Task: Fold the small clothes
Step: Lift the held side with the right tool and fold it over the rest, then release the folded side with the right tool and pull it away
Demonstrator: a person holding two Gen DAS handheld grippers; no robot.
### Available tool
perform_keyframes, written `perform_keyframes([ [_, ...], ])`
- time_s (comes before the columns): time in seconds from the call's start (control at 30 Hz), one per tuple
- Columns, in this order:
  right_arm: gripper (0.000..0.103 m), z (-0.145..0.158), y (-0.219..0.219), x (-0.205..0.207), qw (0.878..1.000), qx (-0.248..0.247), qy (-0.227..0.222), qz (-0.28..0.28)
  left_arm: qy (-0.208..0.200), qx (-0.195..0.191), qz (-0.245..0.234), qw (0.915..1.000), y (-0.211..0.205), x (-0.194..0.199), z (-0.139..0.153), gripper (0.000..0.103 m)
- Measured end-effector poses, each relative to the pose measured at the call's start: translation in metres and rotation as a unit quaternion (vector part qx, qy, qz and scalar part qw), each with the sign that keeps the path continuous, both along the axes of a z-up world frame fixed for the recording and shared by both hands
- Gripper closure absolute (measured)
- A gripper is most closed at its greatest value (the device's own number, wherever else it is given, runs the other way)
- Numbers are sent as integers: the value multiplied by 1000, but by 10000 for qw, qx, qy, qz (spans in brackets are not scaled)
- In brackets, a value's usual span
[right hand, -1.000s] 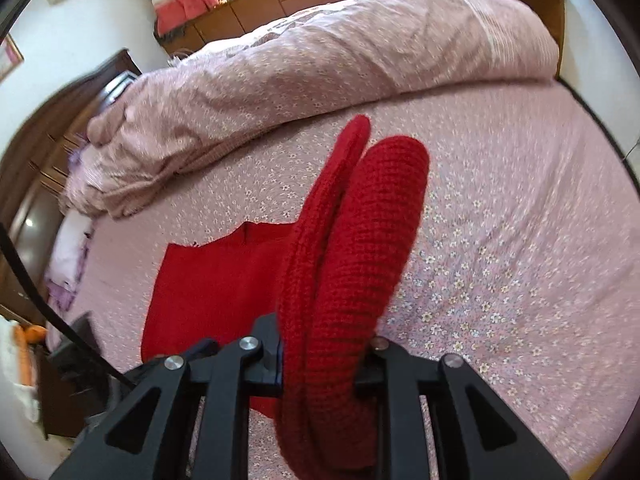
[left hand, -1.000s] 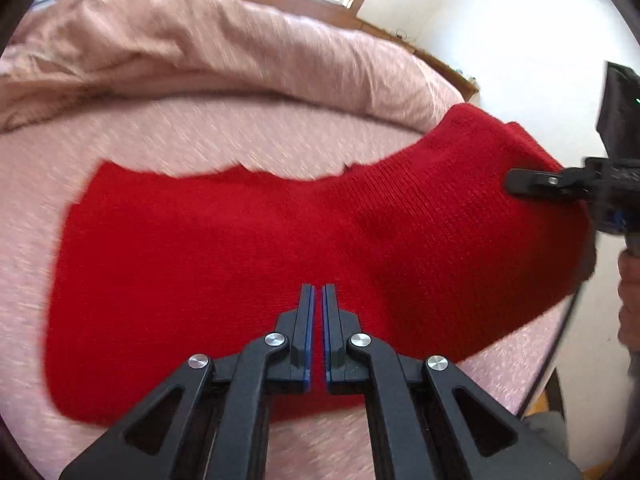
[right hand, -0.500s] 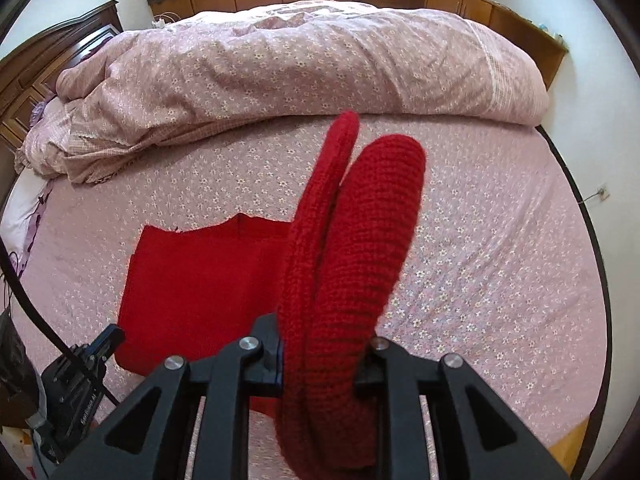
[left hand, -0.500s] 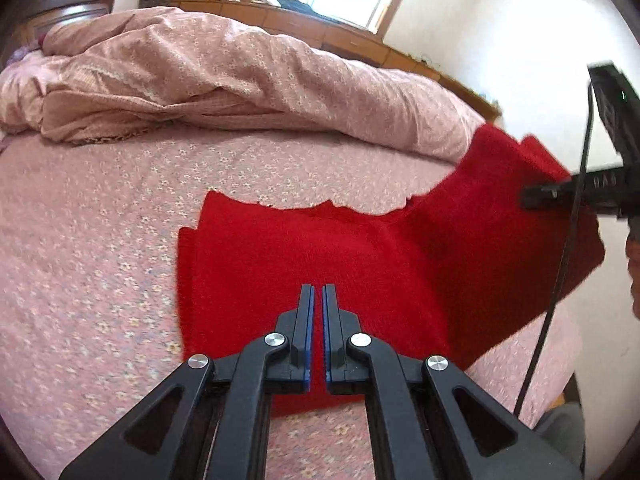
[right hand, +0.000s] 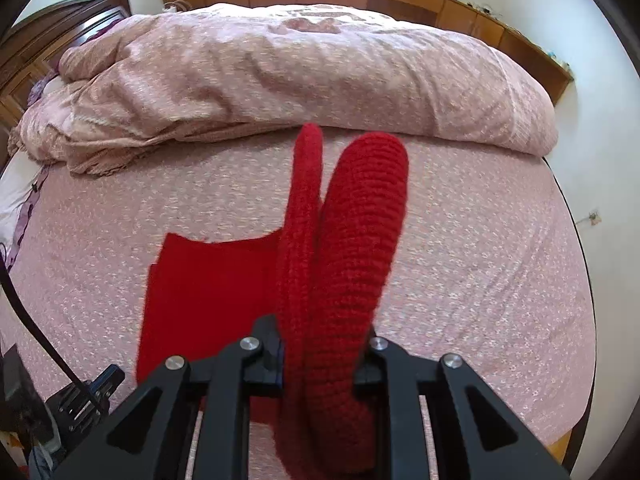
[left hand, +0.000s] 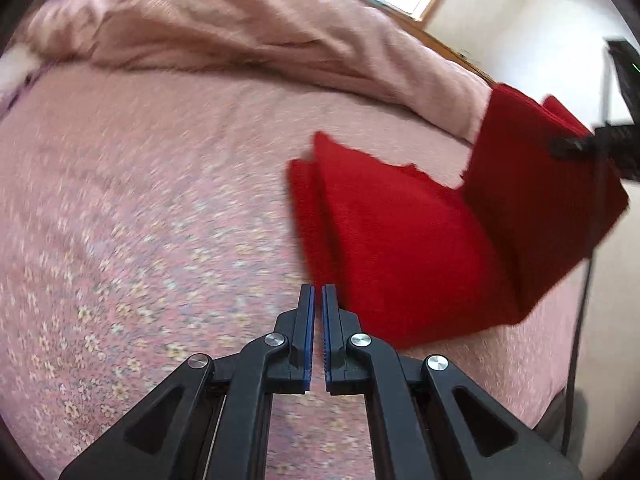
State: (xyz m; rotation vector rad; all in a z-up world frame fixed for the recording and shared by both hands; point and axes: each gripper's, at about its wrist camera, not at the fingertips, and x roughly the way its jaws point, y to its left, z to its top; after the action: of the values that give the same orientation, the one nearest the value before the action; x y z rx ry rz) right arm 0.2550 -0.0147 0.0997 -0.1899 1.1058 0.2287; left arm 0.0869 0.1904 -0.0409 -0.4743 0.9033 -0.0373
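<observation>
The right gripper (right hand: 324, 354) pinches one end of the red knit cloth (left hand: 404, 248) and holds it up. The rest lies on the bed (left hand: 160, 200), just beside the left gripper (left hand: 315, 296), whose fingers are pressed together on nothing.

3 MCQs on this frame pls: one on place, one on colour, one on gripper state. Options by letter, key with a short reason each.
1. Where does the flat part of the knit garment lie?
A. on the bed sheet
B. on the heaped duvet
C. on the floor

2. What colour is the garment?
A. blue
B. red
C. white

3. What is the right gripper doing?
A. open and empty
B. shut with nothing in it
C. shut on the garment

Key: 1 A, its lower half spreads on the floral sheet, in front of the duvet. 2 B, the knit is red in both views. 3 C, thick red folds stand between its fingers, and the left wrist view shows that end raised off the bed; the left gripper holds nothing, jaws nearly together.
</observation>
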Motion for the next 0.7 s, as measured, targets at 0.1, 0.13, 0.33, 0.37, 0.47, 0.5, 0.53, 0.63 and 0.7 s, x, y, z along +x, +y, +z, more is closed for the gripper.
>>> perform_keyframes([
  [0.1, 83, -2, 24, -4, 10000, 75, -21, 47, 51, 121, 240, 9996, 12, 0, -5, 103],
  [0.13, 83, -3, 33, -6, 9999, 130, -15, 52, 68, 139, 264, 9995, 14, -1, -6, 103],
  [0.33, 84, -24, 88, -15, 9980, 622, 18, -79, 115, 95, 238, 9996, 18, -8, -9, 103],
  [0.37, 84, -32, 97, -17, 9973, 731, 90, -41, 128, 35, 220, 9997, 19, -10, -9, 103],
  [0.47, 83, -62, 120, -29, 9964, 819, 199, 108, 115, 17, 219, 9997, 20, -13, -7, 103],
  [0.5, 83, -71, 126, -34, 9967, 769, 204, 184, 109, 28, 222, 9997, 21, -13, -6, 103],
  [0.53, 82, -81, 132, -38, 9968, 710, 220, 289, 110, 31, 226, 9997, 21, -12, -6, 103],
  [0.63, 71, -102, 142, -41, 9914, 918, 670, 655, 138, -23, 264, 9996, 22, -9, -4, 103],
  [0.7, 69, -99, 139, -40, 9809, 1484, 835, 940, 128, -68, 257, 9996, 25, -8, -4, 103],
])
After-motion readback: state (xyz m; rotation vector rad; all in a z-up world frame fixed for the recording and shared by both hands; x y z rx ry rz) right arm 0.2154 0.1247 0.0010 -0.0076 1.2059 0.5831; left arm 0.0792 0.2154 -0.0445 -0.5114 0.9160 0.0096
